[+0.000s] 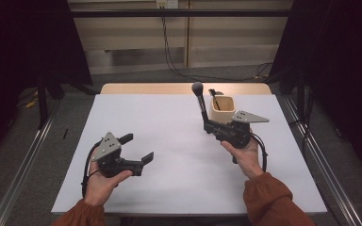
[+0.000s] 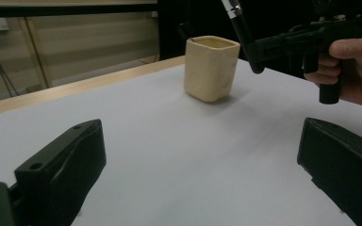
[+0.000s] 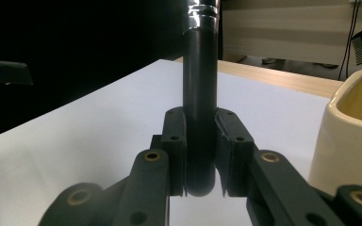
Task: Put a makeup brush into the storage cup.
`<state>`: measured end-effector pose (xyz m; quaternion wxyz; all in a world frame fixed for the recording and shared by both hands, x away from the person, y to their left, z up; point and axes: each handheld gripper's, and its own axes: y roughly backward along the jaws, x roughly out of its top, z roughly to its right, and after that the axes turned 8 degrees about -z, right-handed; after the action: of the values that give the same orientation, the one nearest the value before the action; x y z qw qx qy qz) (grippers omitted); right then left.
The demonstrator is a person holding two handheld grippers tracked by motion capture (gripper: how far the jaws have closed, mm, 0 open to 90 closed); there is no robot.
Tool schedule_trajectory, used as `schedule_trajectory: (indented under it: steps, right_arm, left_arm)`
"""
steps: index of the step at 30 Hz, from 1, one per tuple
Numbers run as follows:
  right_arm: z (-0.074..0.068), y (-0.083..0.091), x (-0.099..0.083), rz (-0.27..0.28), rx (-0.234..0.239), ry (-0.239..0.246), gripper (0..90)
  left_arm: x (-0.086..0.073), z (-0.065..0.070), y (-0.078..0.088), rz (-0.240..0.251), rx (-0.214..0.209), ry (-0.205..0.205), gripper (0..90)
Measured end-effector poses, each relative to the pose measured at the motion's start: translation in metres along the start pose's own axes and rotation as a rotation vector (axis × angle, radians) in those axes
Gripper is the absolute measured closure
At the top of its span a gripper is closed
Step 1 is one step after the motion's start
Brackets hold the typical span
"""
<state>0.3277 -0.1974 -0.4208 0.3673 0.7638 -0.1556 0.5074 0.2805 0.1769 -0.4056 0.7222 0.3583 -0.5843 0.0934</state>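
Makeup brush (image 1: 200, 100), upright beside the cream cup (image 1: 222, 109), its handle clamped in the right tool (image 1: 206, 125). The cup holds a comb-like item near the counter's (image 1: 169, 165) far edge. Left of the cup, open surface; left tool (image 1: 138, 148) gapes empty.

On the table (image 1: 169, 141), the cup (image 1: 223, 109) stands far right with a comb (image 1: 213, 94) in it. The brush (image 1: 200, 101) rises just left of the cup, in the right gripper (image 1: 208, 126). The left gripper (image 1: 136, 148) is near left.
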Motion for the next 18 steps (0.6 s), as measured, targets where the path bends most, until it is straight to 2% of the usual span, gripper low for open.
schedule_trajectory:
  steps: [4,7,14,18]
  right_arm:
    - [-0.003,0.003,-0.004,-0.01,0.007,0.006,75.7]
    - [-0.003,0.005,-0.007,-0.011,0.008,0.002,75.7]
    - [-0.008,0.009,-0.008,-0.002,0.019,0.01,75.7]
    - [-0.012,0.01,-0.011,-0.007,0.026,0.016,75.7]
  left_arm:
    - [0.009,0.005,-0.01,0.005,-0.021,-0.006,1.7]
    - [0.015,0.008,-0.019,-0.007,-0.036,-0.032,1.7]
    - [0.031,0.014,-0.036,0.018,-0.073,-0.023,3.1]
    - [0.042,0.019,-0.047,0.029,-0.084,-0.039,4.3]
